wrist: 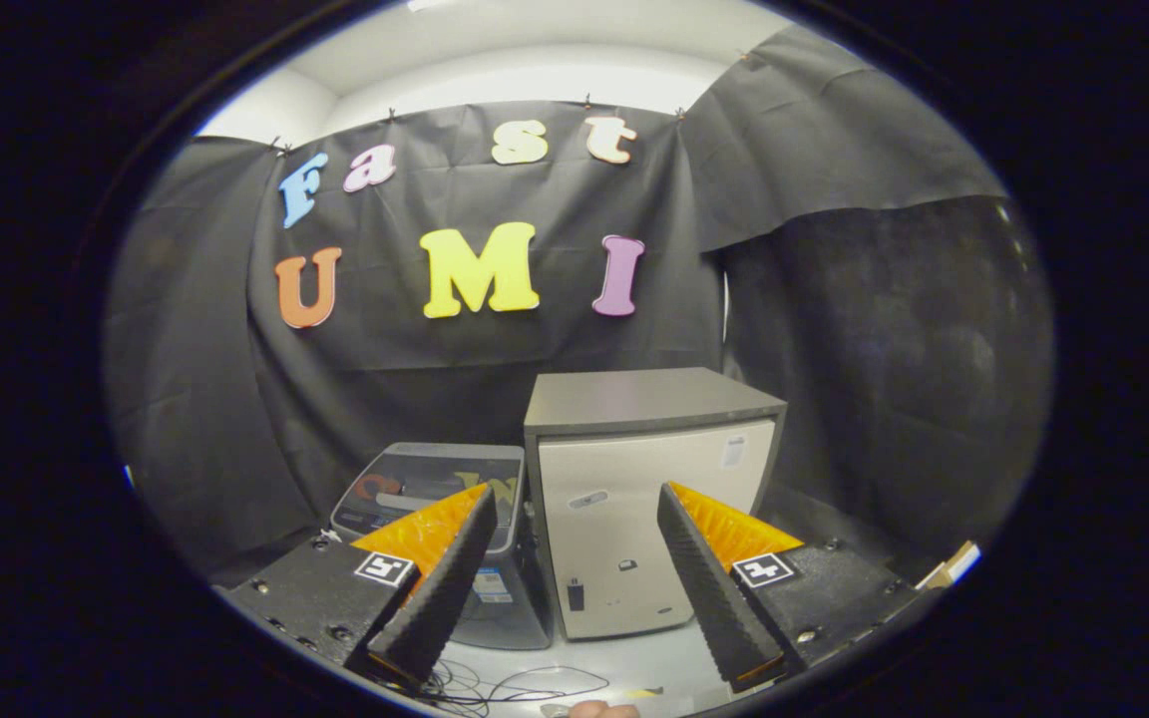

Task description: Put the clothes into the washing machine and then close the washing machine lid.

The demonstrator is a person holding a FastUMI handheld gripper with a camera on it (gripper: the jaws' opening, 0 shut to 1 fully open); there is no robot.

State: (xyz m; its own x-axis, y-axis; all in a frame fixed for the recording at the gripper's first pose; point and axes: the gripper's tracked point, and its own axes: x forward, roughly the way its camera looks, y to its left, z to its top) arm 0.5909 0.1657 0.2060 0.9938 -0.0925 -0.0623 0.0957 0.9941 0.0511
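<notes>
- A pale box-shaped cabinet with a dark flat top stands against the black cloth wall, straight ahead of the gripper and beyond its fingers; its front face fills most of the gap between them.
- The washing machine, a lower grey unit with a see-through lid, sits just beside the cabinet on its left. It lies ahead and to the left, partly hidden behind the left finger. The lid looks to be lying flat over the tub, though the finger hides part of it.
- The gripper's two fingers are spread wide apart with nothing between them; the right finger is in front of the cabinet.
- A thin tangle of cable lies on the light floor just below the fingertips.
- No clothes can be made out here, so I cannot say where they are.
- As I judge it, the coming move turns on the machine being off-centre: the gripper points at the cabinet and would have to swing left to reach the lid, whose long side runs roughly across the line of approach.
</notes>
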